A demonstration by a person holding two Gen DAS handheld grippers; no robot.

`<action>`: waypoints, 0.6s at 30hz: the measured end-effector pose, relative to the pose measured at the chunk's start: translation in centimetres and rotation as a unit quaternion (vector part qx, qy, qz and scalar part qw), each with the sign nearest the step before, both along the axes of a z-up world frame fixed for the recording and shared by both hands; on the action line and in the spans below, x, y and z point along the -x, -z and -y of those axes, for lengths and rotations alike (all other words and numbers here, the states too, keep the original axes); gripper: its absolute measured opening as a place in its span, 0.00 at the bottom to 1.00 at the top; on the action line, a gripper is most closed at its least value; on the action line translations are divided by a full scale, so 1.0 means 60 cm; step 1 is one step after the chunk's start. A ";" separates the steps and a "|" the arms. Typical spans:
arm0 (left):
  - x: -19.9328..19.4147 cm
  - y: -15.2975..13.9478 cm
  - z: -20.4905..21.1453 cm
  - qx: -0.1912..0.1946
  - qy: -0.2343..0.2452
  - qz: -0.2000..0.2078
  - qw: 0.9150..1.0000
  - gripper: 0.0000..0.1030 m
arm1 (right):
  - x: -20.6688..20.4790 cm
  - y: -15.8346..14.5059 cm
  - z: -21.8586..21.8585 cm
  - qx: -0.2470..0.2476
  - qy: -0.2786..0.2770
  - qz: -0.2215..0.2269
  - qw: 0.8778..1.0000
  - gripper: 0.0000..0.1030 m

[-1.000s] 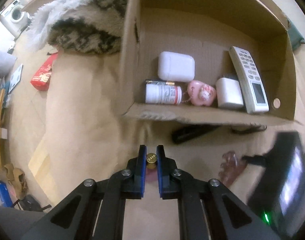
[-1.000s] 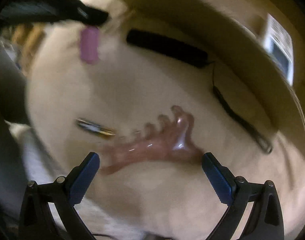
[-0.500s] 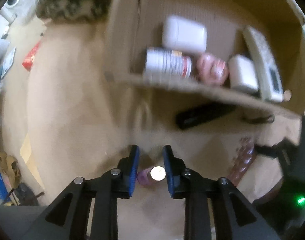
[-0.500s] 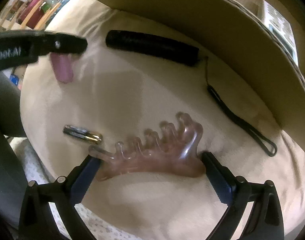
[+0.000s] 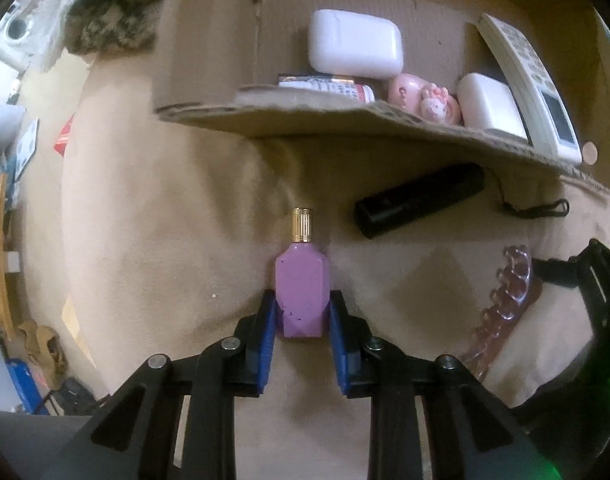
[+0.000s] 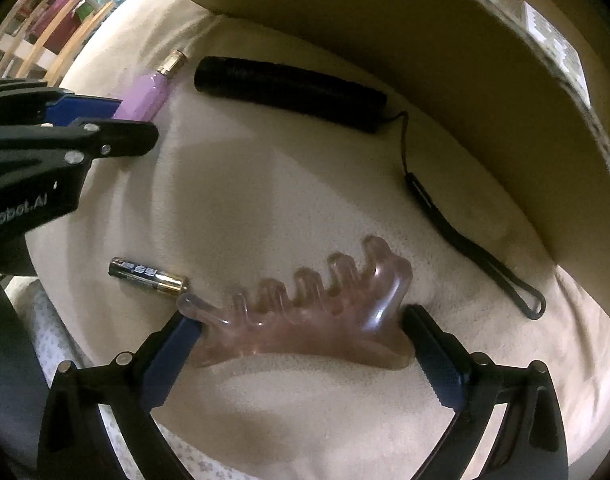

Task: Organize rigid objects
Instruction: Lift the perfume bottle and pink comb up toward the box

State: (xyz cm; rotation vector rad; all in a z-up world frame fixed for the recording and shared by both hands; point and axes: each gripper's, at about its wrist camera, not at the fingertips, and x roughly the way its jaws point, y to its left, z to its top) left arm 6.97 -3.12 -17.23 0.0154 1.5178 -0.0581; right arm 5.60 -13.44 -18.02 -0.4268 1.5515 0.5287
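A purple bottle [image 5: 302, 284] with a gold cap lies flat on the beige blanket, cap toward the cardboard box [image 5: 305, 116]. My left gripper [image 5: 302, 312] points down with its jaws slightly apart. Its blue pads flank the bottle's base without gripping it; the right wrist view shows the same bottle [image 6: 145, 94]. A translucent pink comb-shaped piece [image 6: 305, 336] lies between the wide-spread fingers of my right gripper [image 6: 301, 318], a pad right at each end. It also shows in the left wrist view [image 5: 505, 304].
A black torch [image 5: 421, 200] with a wrist strap [image 6: 477, 252] lies beside the box wall. A battery [image 6: 149, 274] rests by the pink piece's thin end. Inside the box are a white case [image 5: 355, 44], a remote [image 5: 533, 84], a pill bottle [image 5: 337, 89] and a pink figure [image 5: 425, 98].
My left jaws let go of the gold cap and the bottle went from hanging upright to lying flat. The right gripper came down around the pink piece at the same width.
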 end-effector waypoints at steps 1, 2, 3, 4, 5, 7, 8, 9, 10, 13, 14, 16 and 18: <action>-0.008 0.001 -0.009 0.000 0.001 0.001 1.000 0.22 | 0.014 -0.002 -0.001 -0.001 -0.002 0.005 1.000 1.00; -0.007 -0.001 -0.009 0.000 0.002 0.004 1.000 0.22 | 0.035 -0.005 -0.002 -0.002 -0.004 0.010 1.000 1.00; -0.008 -0.009 -0.018 -0.003 0.002 0.008 1.000 0.22 | 0.037 -0.012 -0.004 -0.003 -0.006 0.016 1.000 1.00; -0.006 -0.011 -0.020 -0.005 0.002 0.011 1.000 0.22 | 0.039 -0.018 -0.003 -0.006 -0.002 0.019 1.000 1.00; -0.005 -0.014 -0.021 -0.006 0.001 0.013 1.000 0.22 | 0.040 -0.024 0.001 -0.009 0.004 0.020 1.000 1.00; 0.004 -0.034 -0.025 -0.008 -0.003 0.019 1.000 0.22 | 0.041 -0.036 0.009 -0.014 0.016 0.024 0.999 1.00; 0.008 -0.040 -0.027 -0.011 -0.002 0.023 1.000 0.22 | 0.042 -0.042 0.014 -0.018 0.024 0.027 0.999 1.00; 0.009 -0.048 -0.030 -0.015 -0.001 0.030 0.999 0.22 | 0.042 -0.047 0.021 -0.023 0.030 0.028 0.999 1.00; 0.008 -0.047 -0.023 -0.016 -0.001 0.033 0.999 0.22 | 0.042 -0.054 0.026 -0.030 0.037 0.030 0.998 1.00; 0.013 -0.057 -0.018 -0.023 -0.001 0.045 0.999 0.22 | 0.044 -0.082 0.042 -0.051 0.059 0.040 0.996 1.00; 0.013 -0.057 -0.020 -0.026 -0.004 0.048 0.998 0.22 | 0.046 -0.091 0.047 -0.057 0.064 0.045 0.995 1.00; 0.017 -0.062 -0.029 -0.024 -0.014 0.049 0.998 0.22 | 0.048 -0.108 0.061 -0.069 0.075 0.055 0.993 1.00; 0.019 -0.068 -0.033 -0.023 -0.025 0.053 0.998 0.22 | 0.053 -0.124 0.072 -0.074 0.081 0.070 0.992 1.00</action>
